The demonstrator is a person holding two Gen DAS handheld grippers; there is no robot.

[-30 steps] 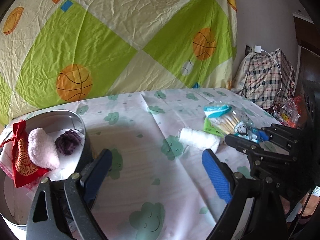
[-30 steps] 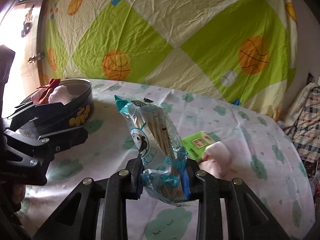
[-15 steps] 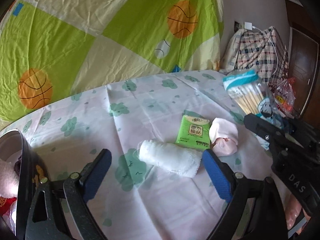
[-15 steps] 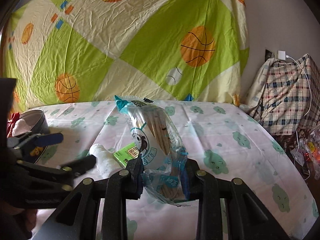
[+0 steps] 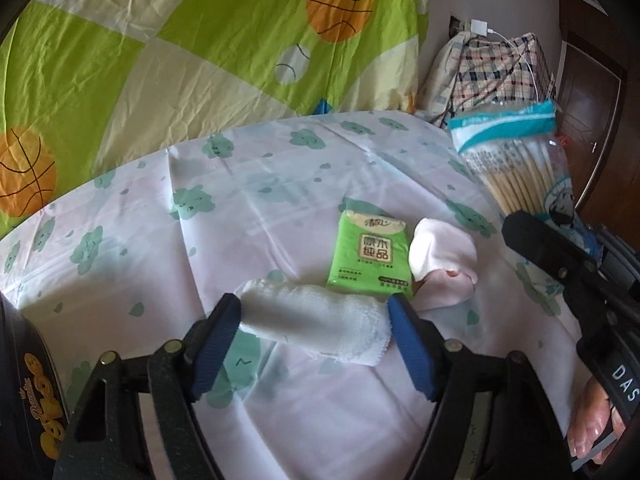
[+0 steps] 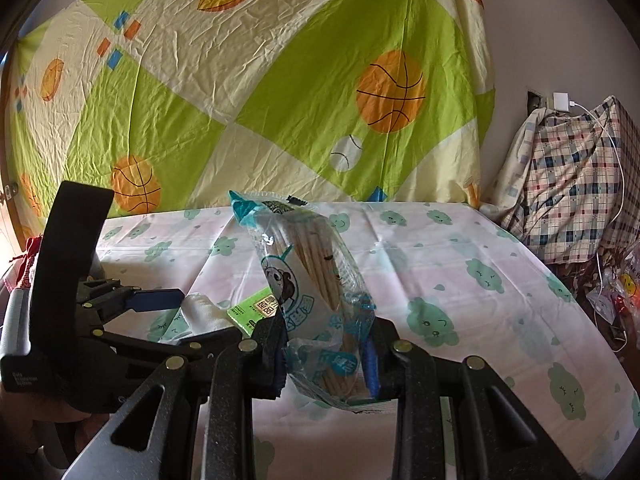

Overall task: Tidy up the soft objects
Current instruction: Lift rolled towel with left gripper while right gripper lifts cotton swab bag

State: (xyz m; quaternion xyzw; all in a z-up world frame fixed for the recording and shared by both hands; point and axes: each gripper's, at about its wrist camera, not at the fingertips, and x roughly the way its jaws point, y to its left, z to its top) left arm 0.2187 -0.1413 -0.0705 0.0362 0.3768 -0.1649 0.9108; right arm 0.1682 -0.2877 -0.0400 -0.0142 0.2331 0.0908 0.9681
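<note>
- We count one rolled white cloth [image 5: 316,326] lying on the counter [image 5: 280,208], between the blue pads of the left tongs [image 5: 314,344]; the jaws are closing around it, and we cannot tell whether the pads touch it yet.
- One green tissue packet [image 5: 370,254] lies just behind the roll, with one pale pink soft item [image 5: 442,262] touching its right edge.
- One clear bag of cotton swabs [image 6: 316,300] is clamped in the right tongs [image 6: 326,360], held above the counter.
- One dark round tin [image 5: 24,396] shows at the left edge.
- A white cloth with green cloud prints covers the counter; behind it hangs one green-and-cream basketball sheet [image 6: 260,92], and one plaid bundle [image 6: 572,184] sits to the right.
</note>
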